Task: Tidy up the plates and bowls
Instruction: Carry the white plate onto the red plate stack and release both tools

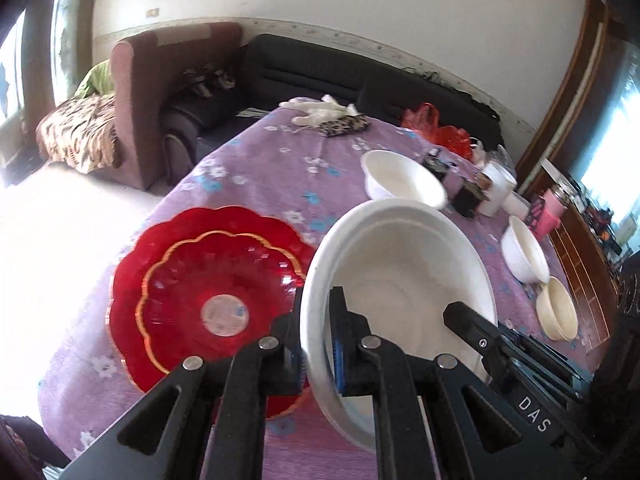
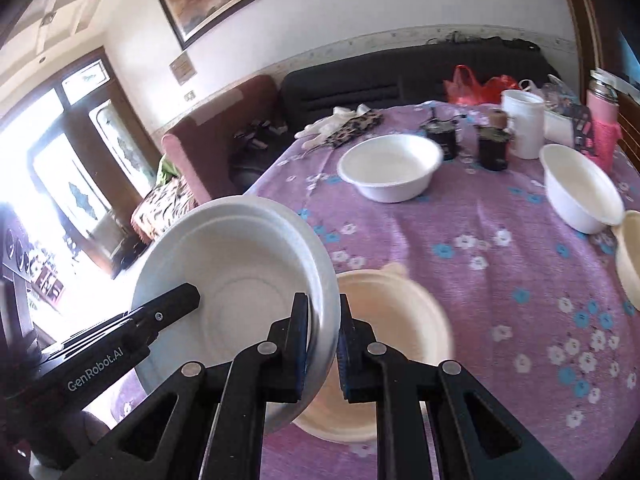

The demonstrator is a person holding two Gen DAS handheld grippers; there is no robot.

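Black gripper fingers fill the foreground of both views, and both grippers pinch the rim of one white plate held tilted above the table. The left gripper clamps its near left edge, one finger inside and one outside; the right gripper clamps the opposite edge the same way. The round table wears a purple flowered cloth. On it lie one red scalloped glass dish with a gold line, one cream plate directly below the held one, two white bowls and one cream bowl at the right edge. Smaller clutter stands at the far side: a white cup, two dark jars and a pink bottle.
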